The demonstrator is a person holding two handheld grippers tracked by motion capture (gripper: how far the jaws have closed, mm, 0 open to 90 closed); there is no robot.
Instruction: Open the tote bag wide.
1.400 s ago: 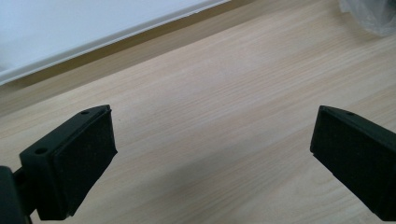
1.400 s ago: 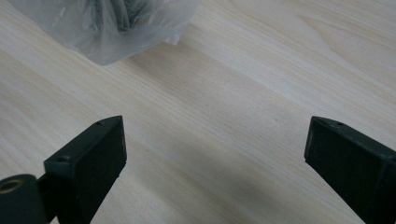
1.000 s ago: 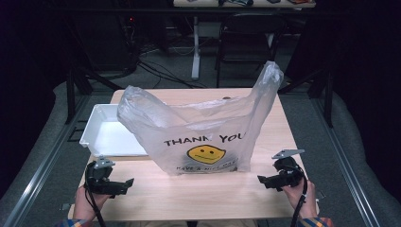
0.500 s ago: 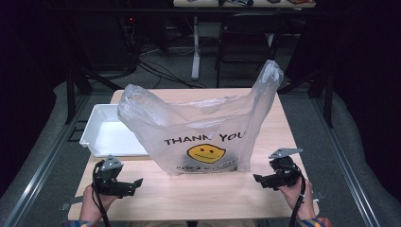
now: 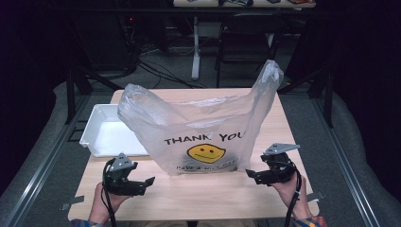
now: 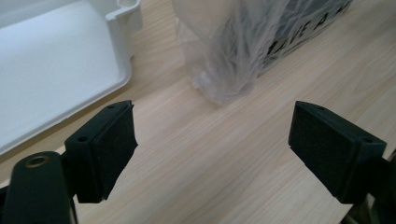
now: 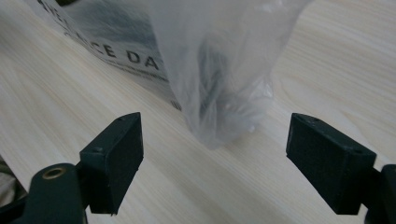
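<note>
The plastic bag [image 5: 203,137] is likely light, limp and slippery; both grippers [image 5: 146,182] [image 5: 249,174], jaws apart and empty though just narrowing, should pinch its bottom corners.

There's a white tray [image 5: 106,137] sitting on the left side of the light wood surface [image 5: 203,198] (shallow, rounded corners). Behind it, dark floor with cables [image 5: 156,71] and a chair [image 5: 248,40].
</note>
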